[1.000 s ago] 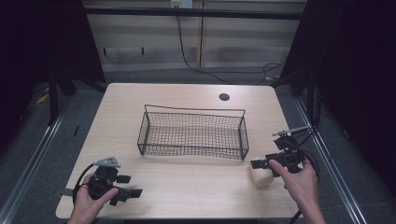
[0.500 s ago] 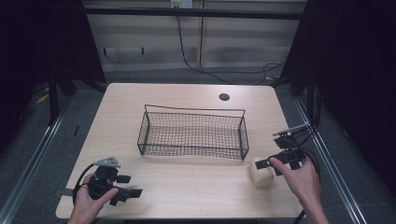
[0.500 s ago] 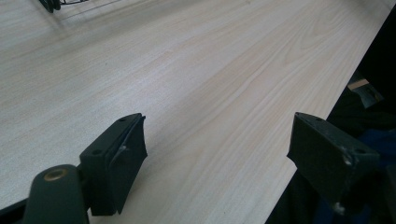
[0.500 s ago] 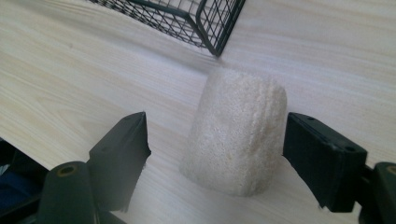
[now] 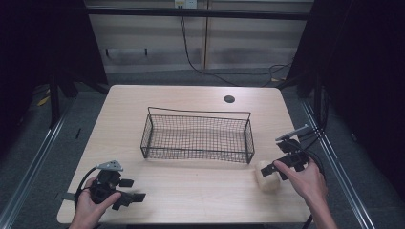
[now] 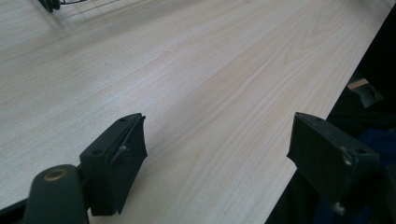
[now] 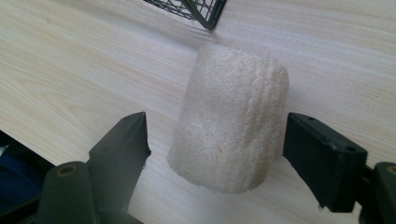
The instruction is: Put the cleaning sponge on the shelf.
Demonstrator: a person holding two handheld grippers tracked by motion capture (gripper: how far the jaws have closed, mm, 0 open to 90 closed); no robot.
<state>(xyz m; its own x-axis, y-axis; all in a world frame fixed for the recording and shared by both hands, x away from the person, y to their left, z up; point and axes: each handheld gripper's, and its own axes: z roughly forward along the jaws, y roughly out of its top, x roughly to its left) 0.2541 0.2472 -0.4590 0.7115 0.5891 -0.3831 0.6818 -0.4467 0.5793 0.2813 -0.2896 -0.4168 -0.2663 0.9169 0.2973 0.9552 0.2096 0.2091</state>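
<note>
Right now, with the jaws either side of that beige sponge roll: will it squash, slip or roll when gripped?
The sponge roll looks porous and coarse, so it is probably light, will squash somewhat and is unlikely to slip. It lies on its rounded side on the table, so a nudge may roll it.

Two black hand-held grippers, left hand-held gripper (image 5: 125, 190) and right hand-held gripper (image 5: 276, 168). Each has two blocky matte-black jaws with flat pads, small screws in the jaw blocks, and a brass-coloured pivot bolt on the arm. Grey three-cornered plate (image 5: 110, 165) on top, black cable (image 5: 82, 182) looping off the back. Forearms bare, no sleeves.
</note>
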